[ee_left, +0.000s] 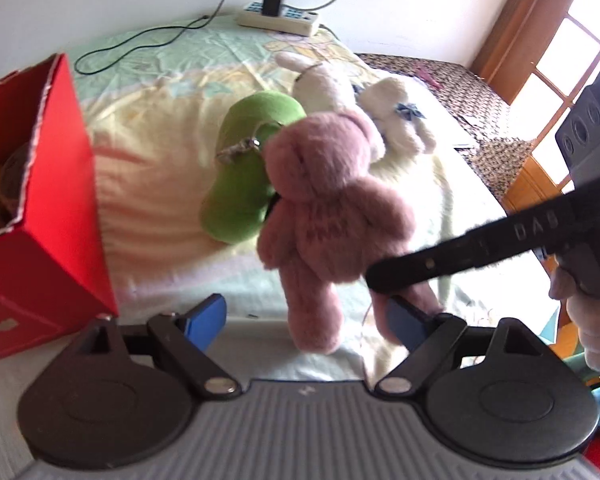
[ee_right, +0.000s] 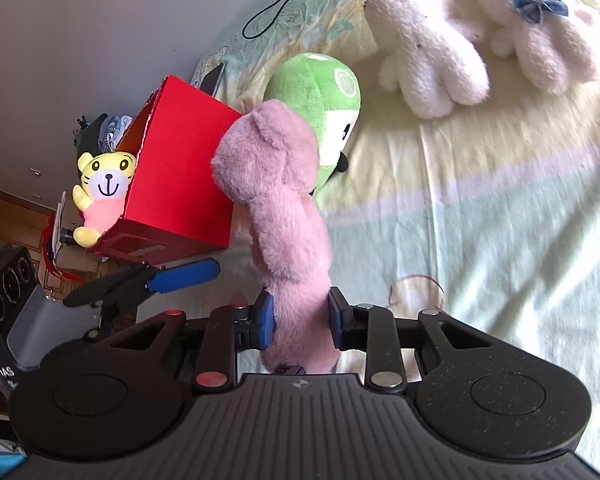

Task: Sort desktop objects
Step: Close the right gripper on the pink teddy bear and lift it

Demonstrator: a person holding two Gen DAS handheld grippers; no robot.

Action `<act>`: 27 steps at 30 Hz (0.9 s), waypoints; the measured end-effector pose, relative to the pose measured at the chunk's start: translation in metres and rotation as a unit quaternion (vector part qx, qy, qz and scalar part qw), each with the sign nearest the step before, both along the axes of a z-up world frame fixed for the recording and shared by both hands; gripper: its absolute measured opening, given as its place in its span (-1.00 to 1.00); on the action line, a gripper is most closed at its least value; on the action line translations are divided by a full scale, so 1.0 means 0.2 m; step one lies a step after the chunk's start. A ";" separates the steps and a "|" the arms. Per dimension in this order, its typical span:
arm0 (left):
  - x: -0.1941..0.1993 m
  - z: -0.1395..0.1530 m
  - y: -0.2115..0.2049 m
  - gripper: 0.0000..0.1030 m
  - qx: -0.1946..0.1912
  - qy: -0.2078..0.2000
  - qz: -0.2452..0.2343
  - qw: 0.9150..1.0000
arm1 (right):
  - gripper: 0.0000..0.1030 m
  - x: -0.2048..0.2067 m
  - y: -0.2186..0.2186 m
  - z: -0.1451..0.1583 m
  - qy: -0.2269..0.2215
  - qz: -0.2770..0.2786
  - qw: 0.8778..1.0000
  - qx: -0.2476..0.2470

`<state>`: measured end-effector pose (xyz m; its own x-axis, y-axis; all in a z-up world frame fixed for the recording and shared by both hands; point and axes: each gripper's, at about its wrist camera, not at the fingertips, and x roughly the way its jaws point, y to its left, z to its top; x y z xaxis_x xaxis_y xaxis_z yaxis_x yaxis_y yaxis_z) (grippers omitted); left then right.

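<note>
Above the bed (ee_right: 500,216), between red box (ee_right: 180,168) and loose toys: pink bear (ee_right: 276,208), hanging clear of the sheet.

- Right tool (ee_right: 300,320): narrow, blue pads pressed into the bear's lower body from both sides, fur bulging around them. Head uppermost, legs dangling below the grip in the left wrist view.
- Left tool (ee_left: 304,322): wide, nothing between the pads; bear's legs hanging just in front of it, one blue pad near a leg, contact not certain.
- Red box: open top, at the bed's edge beside the bear. Yellow toy (ee_right: 100,188) already inside, leaning out over the rim. Likely destination for the bear, judged from the task.
- Green toy (ee_right: 320,120): lying on the sheet just behind the bear, near the box.
- Two white toys (ee_right: 428,52): lying side by side farther off, one with a blue bow.
- Power strip (ee_left: 278,16): at the far edge of the bed, cord trailing over the sheet.

Handling, pink bear: probably light, soft, stuffed, not fragile; squashes under the pads, plush giving good friction. Limp limbs apt to swing and catch on the box rim. Best hold across the torso, as now; a limb or ear alone likely to let the body flop.
</note>
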<state>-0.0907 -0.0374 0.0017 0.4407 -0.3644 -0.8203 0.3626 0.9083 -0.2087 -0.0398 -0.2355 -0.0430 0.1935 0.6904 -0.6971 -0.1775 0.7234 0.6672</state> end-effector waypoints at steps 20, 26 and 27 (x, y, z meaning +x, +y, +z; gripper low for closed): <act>0.25 -0.20 -0.29 0.35 -0.013 0.060 -0.095 0.994 | -0.16 -0.01 -0.33 -0.10 0.014 -0.149 0.987 -0.051; 0.29 -0.24 -0.37 0.32 -0.013 0.071 -0.117 0.990 | -0.05 0.10 -0.33 -0.15 0.028 -0.167 0.985 -0.018; 0.29 -0.24 -0.37 0.32 -0.011 0.068 -0.117 0.991 | -0.05 0.11 -0.33 -0.16 0.032 -0.164 0.986 -0.011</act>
<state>-0.0328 -0.1124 -0.0462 0.2269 -0.4620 -0.8573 0.5302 0.7970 -0.2892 -0.0175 -0.3006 -0.0755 0.3592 0.5816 -0.7299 0.1113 0.7498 0.6523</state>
